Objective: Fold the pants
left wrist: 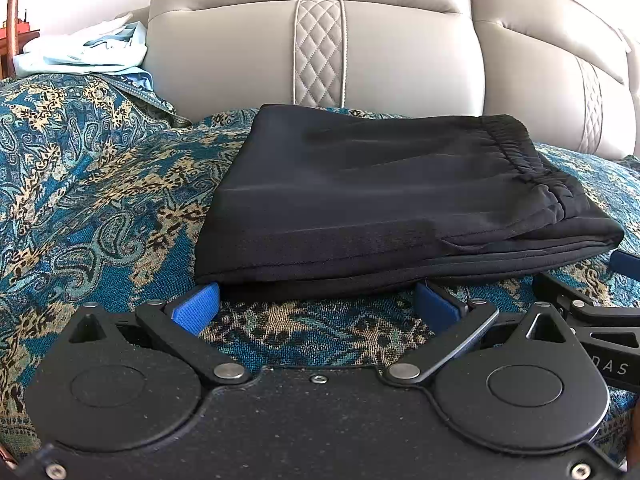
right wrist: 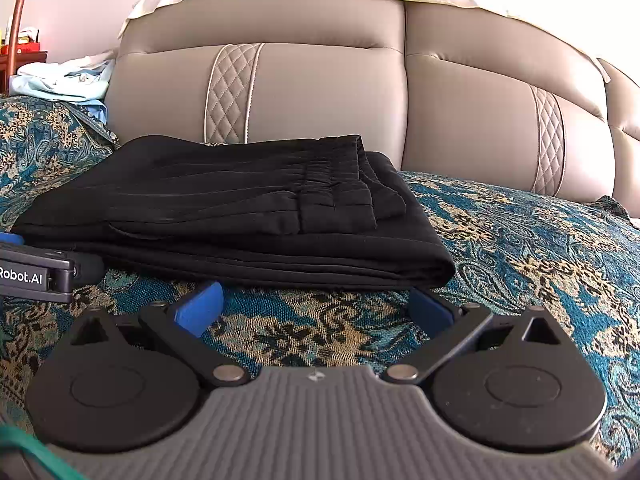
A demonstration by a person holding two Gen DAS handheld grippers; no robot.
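Note:
Black pants (left wrist: pixel 384 204) lie folded into a thick rectangular stack on the patterned sofa cover, elastic waistband (left wrist: pixel 516 152) on top at the right. The right wrist view shows the same pants (right wrist: pixel 224 216) with the waistband layers (right wrist: pixel 332 188) on top. My left gripper (left wrist: pixel 318 300) is open, its blue fingertips (left wrist: pixel 200 304) at the near edge of the stack with only cover between them. My right gripper (right wrist: pixel 316 304) is open too, its blue fingertips (right wrist: pixel 202 306) just short of the front fold. Each gripper shows at the edge of the other's view.
A teal and gold paisley cover (right wrist: pixel 520 248) spreads over the seat. The beige leather sofa backrest (left wrist: pixel 400 56) rises just behind the pants. Light blue clothes (left wrist: pixel 84 50) are piled at the far left, beside a wooden side table (right wrist: pixel 24 56).

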